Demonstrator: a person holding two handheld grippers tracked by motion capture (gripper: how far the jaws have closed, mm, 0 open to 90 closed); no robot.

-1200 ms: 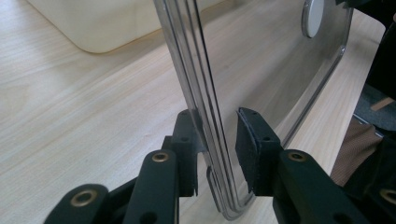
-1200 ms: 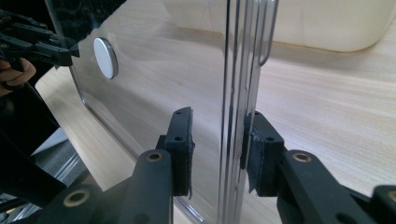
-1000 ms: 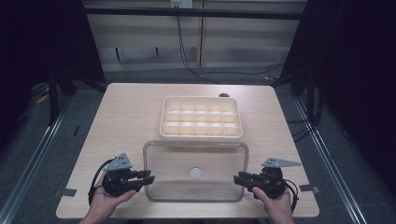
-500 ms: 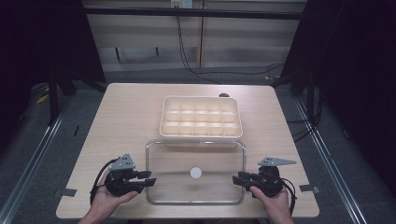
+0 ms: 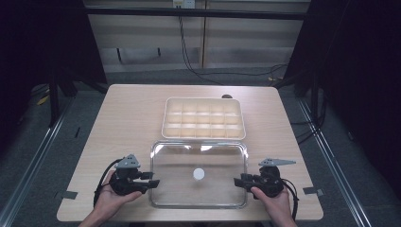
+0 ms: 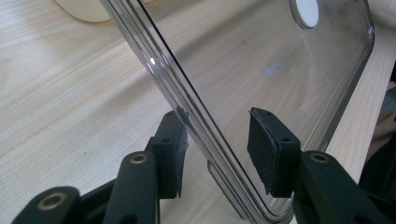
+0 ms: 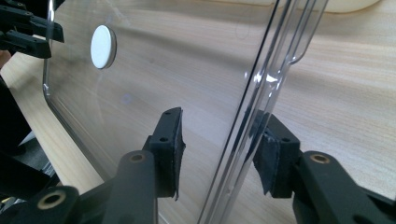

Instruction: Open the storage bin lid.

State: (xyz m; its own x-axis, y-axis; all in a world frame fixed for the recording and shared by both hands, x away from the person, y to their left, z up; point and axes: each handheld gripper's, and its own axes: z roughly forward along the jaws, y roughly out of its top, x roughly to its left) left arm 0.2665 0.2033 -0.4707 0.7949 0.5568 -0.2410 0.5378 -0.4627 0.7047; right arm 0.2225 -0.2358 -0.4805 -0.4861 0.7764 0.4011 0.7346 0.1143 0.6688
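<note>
1. Clear lid [image 5: 198,161]: transparent plastic, rounded corners, with a white round disc [image 5: 198,174] at its middle. It sits over the near half of the tabletop [image 5: 127,113], between my two hands.
2. Left gripper [image 5: 152,182]: my fingers [image 6: 170,154] stand apart, one on each side of the lid's left edge. The rim passes through the gap; neither pad is pressed firmly shut on it.
3. Right gripper [image 5: 238,182]: my fingers [image 7: 170,149] likewise spread, straddling the lid's right rim. The far pad lies close against the rim; the near one stands off.
4. Cream compartment tray [image 5: 204,118]: many small cells, just beyond the lid's far edge.
</note>
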